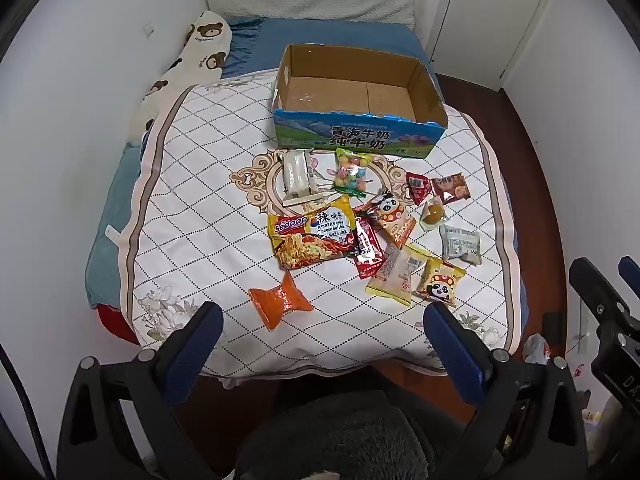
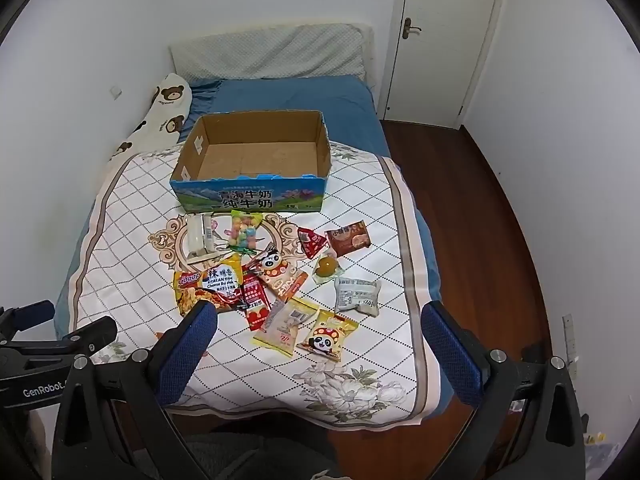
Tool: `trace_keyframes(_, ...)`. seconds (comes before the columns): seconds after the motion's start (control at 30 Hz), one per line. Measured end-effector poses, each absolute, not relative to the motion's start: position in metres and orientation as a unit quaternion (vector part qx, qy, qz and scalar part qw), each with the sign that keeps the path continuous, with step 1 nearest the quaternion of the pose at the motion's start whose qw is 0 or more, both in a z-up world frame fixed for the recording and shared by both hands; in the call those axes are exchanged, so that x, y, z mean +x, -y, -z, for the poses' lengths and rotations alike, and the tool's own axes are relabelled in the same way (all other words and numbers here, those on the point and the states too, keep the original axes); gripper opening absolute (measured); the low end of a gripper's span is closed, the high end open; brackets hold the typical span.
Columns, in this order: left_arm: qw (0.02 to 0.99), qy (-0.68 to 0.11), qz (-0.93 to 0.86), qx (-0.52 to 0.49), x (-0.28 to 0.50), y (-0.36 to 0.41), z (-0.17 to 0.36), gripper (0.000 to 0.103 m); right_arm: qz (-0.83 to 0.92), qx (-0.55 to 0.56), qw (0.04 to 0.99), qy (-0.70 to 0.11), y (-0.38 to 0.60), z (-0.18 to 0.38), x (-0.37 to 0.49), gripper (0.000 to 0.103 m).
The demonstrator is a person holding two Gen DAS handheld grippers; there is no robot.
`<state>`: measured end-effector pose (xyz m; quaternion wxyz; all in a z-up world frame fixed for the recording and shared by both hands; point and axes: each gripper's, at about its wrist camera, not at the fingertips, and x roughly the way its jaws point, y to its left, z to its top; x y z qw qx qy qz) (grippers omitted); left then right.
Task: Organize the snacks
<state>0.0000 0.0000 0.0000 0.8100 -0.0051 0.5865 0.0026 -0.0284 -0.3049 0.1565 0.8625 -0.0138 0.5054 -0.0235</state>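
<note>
Both sets of tongs, the left gripper (image 1: 322,320) and the right gripper (image 2: 318,322), gape wide apart, holding nothing. Ahead of them, left to right: orange packet (image 1: 280,300), yellow noodle packet (image 1: 310,236), panda-printed pouch (image 1: 440,282), grey wrapper (image 1: 460,244). Farther ahead stands the empty cardboard box (image 1: 356,136).

Corrugated cardboard box (image 1: 424,80) on the far side: raw brown and matt inside, glossy printed paper outside, top edge torn rough. Crinkled shiny plastic film on the noodle packet (image 1: 310,236), with glare on the red sachet (image 1: 366,246) and orange wrapper (image 1: 280,300). Clear glossy film around the coloured candies (image 1: 352,172). Smooth matt printed cloth for the quilted cover (image 1: 192,200); blue woven sheet (image 2: 304,96) beyond it. Dimpled fabric on the far headboard cushion (image 2: 272,52). Polished reddish wood floor (image 2: 500,208) at right. Matt black plastic and blue textured pads (image 2: 184,356) on the near fingers, bright metal bolts.
</note>
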Motion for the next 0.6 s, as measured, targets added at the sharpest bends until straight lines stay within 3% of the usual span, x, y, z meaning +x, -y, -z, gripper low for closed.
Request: trace_keyframes(0.6, 0.808, -0.589, 0.0, -0.005, -0.003, 0.001, -0.004, 0.103, 0.027, -0.015, 0.858, -0.513, 0.299, -0.156, -0.029, 0.103)
